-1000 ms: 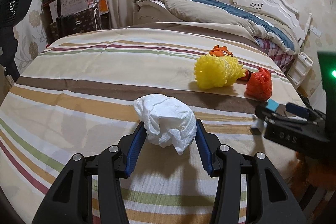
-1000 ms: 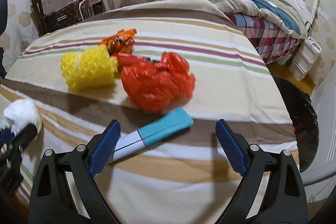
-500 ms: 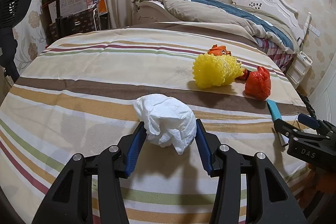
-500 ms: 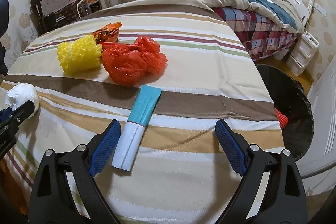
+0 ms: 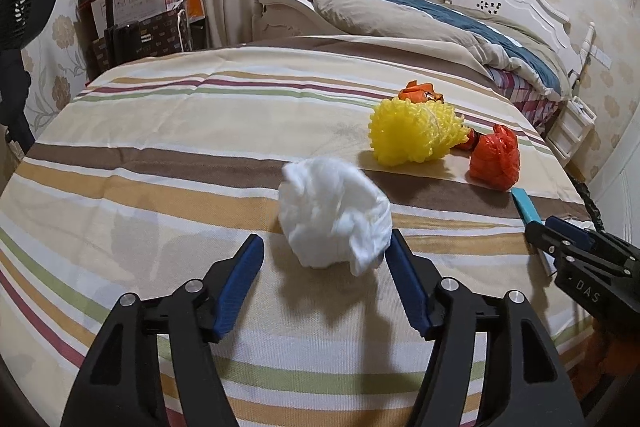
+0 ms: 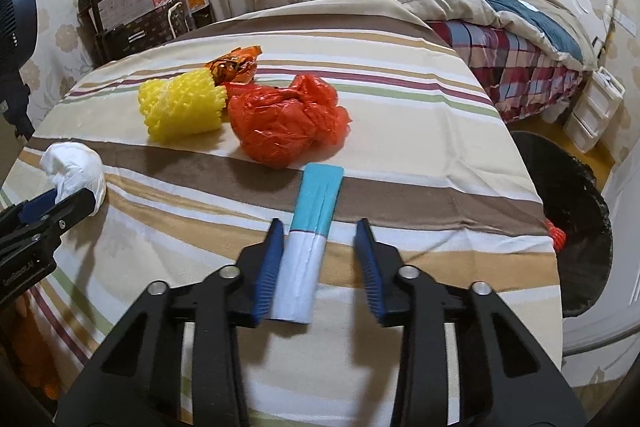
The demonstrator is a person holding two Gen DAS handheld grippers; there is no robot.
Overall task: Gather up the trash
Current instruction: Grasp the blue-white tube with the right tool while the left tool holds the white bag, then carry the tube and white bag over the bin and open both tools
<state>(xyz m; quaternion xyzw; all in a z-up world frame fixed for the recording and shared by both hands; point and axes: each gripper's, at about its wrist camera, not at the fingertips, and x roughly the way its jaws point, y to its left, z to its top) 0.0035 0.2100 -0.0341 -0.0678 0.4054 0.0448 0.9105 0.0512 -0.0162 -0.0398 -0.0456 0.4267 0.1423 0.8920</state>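
Left wrist view: left gripper point(image 5: 322, 255), jaws just widening, releases white crumpled tissue point(image 5: 334, 213) at frame centre onto striped cloth point(image 5: 160, 155).

Right wrist view: right gripper point(image 6: 320, 247), jaws just closing, not yet pinching, straddles teal-and-white packet point(image 6: 308, 247) at lower centre; black bin point(image 6: 576, 227) right.

Black bin point(image 6: 576, 227) cut off behind striped cloth point(image 6: 400, 115)

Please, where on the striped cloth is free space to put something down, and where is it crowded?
Free: the striped cloth's wide part left of the crumpled white paper wad, and the part right of the crumpled red plastic bag. Crowded: around the yellow foam net, red bag and teal-white wrapper.
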